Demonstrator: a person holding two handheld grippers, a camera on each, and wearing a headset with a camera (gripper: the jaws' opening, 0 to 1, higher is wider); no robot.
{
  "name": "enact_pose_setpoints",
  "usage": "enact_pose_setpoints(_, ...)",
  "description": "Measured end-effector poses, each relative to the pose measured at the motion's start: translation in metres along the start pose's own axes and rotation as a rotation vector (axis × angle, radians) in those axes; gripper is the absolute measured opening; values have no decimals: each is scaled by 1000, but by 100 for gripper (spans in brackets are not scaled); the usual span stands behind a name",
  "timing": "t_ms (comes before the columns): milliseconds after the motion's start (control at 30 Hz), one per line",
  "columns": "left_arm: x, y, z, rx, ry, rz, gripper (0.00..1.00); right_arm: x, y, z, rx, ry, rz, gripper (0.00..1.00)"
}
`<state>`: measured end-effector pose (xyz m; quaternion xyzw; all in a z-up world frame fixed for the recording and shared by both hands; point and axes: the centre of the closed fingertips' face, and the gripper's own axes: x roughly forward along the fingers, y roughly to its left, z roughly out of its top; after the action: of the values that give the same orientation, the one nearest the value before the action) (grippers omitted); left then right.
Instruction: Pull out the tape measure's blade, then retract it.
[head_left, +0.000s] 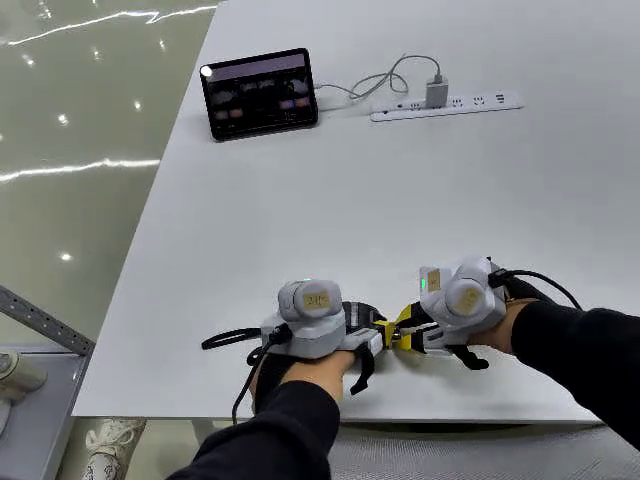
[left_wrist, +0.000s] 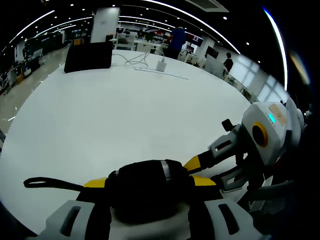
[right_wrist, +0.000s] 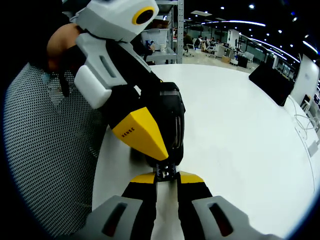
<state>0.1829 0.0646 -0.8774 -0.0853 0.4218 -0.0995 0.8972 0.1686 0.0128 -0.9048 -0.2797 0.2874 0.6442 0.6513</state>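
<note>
The tape measure (right_wrist: 167, 117), a black case, stands on the table (head_left: 400, 180) close to its near edge. It is clamped between the jaws of the left tool (left_wrist: 150, 182), which are spread about the width of the case with a yellow tip on either side. A black wrist strap (left_wrist: 50, 183) trails from the case on the side away from the right tool. The case sits straight ahead of the right tool (right_wrist: 166, 177), right at its tips. That tool's jaws are drawn narrow, almost together, on the small metal blade hook (right_wrist: 165, 171) at the case's mouth. The coming pull turns on this line: the blade would leave the case toward the right tool, along an axis running from one tool to the other, roughly parallel to the table's near edge. Almost no blade shows between mouth and tips, so I judge the pull-out has hardly begun. It calls for the right tool to draw straight back while the left tool anchors the case. The left tool's yellow jaw carries a short line of dark lettering, too small to read with certainty. Well beyond both tools, a tablet (head_left: 260, 92) and a power strip (head_left: 450, 102) show no legible writing.
</note>
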Motion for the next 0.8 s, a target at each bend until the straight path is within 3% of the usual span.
enact_pose_setpoints(200, -1, 0, -1, 11, 28, -40, 57, 0, 3, -1, 1, -10, 21, 10)
enact_pose_setpoints(433, -1, 0, -1, -7, 28, -35, 57, 3, 1, 1, 31, -10, 20, 10)
enact_pose_setpoints(800, 0, 0, -1, -10, 28, -36, 56, 7, 3, 6, 20, 8, 32, 8)
